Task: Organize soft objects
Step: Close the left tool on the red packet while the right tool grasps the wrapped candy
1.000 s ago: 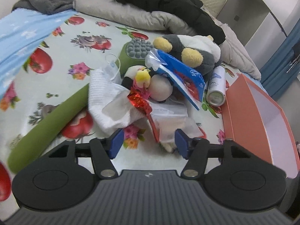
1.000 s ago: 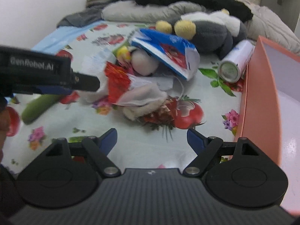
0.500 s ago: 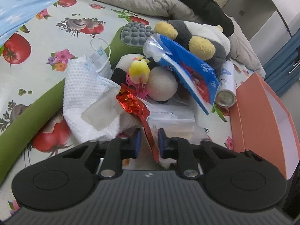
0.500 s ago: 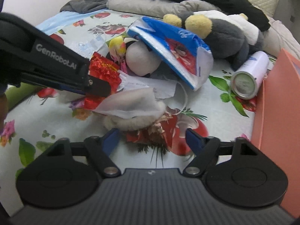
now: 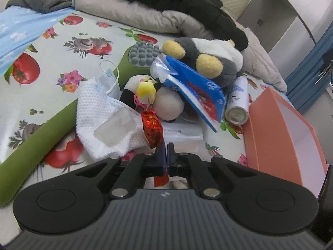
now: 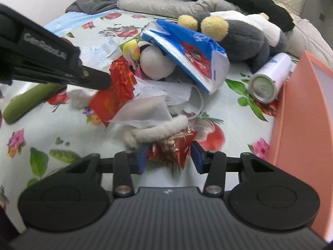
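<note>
Two grippers are seen over a heap of soft things on a bed covered by a fruit-and-flower printed sheet point(image 5: 52, 62). The left gripper point(image 5: 165, 149) is clamped shut on a red foil wrapper point(image 5: 152, 129): the wrapper is pinched between the two blue pads, its crinkled bulk rising beyond the fingertips and a flat red strip showing below them. In the right wrist view the same wrapper point(image 6: 116, 91) is seen held at the black tip of the left gripper point(image 6: 97, 81), just beside a white knitted cloth point(image 5: 97, 123) and a sheet of white paper point(image 6: 145, 110). The right gripper point(image 6: 168, 156) is closing, its blue pads still apart, with a second red foil packet point(image 6: 172, 148) lying between them; whether the left pad touches the packet cannot be told, and a gap is visible at the right pad. A fuzzy white cord point(image 6: 158, 131) lies just beyond that packet. Further back, a blue plastic bag point(image 6: 187, 52) is draped over a small round plush toy point(image 6: 156, 62), with a grey penguin plush point(image 6: 245, 35) behind it. A white spray can point(image 6: 270, 79) lies near an orange box point(image 6: 297, 114) at the right, and a green massage stick point(image 5: 37, 139) lies at the left.
</note>
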`<state>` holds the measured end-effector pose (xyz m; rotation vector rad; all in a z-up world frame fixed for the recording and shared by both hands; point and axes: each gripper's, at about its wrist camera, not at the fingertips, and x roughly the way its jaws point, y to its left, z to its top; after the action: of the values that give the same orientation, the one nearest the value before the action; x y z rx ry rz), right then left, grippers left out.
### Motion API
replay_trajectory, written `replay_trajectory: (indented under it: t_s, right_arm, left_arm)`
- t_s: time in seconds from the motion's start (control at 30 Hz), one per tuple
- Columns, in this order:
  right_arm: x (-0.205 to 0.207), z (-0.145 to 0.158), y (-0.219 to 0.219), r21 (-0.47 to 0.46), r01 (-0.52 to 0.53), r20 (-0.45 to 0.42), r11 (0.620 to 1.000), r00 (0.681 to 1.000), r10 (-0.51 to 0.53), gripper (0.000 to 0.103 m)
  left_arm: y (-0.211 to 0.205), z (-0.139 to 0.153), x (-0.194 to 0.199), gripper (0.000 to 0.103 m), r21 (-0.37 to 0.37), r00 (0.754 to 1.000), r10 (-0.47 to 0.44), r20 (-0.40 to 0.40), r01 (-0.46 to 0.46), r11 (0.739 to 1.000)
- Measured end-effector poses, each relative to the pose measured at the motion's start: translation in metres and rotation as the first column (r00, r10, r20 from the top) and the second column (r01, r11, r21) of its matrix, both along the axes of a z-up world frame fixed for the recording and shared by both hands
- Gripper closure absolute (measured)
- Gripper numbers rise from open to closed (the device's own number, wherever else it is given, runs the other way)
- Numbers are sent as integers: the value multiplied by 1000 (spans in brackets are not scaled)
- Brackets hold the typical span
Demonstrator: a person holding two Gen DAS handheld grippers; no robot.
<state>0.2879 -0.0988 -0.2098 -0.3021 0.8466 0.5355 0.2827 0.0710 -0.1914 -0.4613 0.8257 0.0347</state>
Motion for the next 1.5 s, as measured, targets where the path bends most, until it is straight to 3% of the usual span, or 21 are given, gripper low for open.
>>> replay_trajectory:
  t_s: [0.43, 0.53, 0.57, 0.63, 0.67, 0.83, 1.07, 1.27, 1.5]
  right_arm:
    - [-61, 9, -21, 12, 68, -57, 998, 996, -67, 56]
    - [-63, 4, -24, 12, 93, -76, 996, 993, -92, 55]
    - [-63, 5, -26, 17, 103, -78, 995, 992, -101, 55]
    - [-64, 9, -28, 17, 109, -67, 994, 992, -108, 55]
    - [-64, 12, -28, 11, 112, -53, 994, 992, -111, 55]
    - [-63, 27, -28, -5, 106, 4, 994, 994, -106, 56]
    - [-60, 48, -25, -21, 103, 91, 994, 991, -100, 56]
    - [-52, 52, -25, -4, 112, 95, 994, 989, -111, 56]
    - [-56, 61, -26, 35, 110, 107, 993, 988, -113, 56]
  left_arm:
    - [-5, 5, -77, 103, -14, 1000, 6, 6, -6, 1000]
    - [1, 0, -78, 102, -62, 1000, 17, 0, -17, 998]
    - [2, 0, -76, 98, -76, 1000, 17, 5, -16, 997]
    - [6, -2, -72, 78, -90, 1000, 22, 9, -21, 996]
    - [8, -4, -69, 59, -99, 1000, 27, 8, -26, 995]
    - [8, -10, -53, 56, -100, 999, 30, 27, -27, 995]
    - [7, -32, -26, 60, -126, 999, 36, -4, -37, 991]
    - [5, -45, -11, 96, -113, 999, 37, -18, -38, 993]
    - [0, -29, -22, 102, -67, 999, 16, 34, -14, 998]
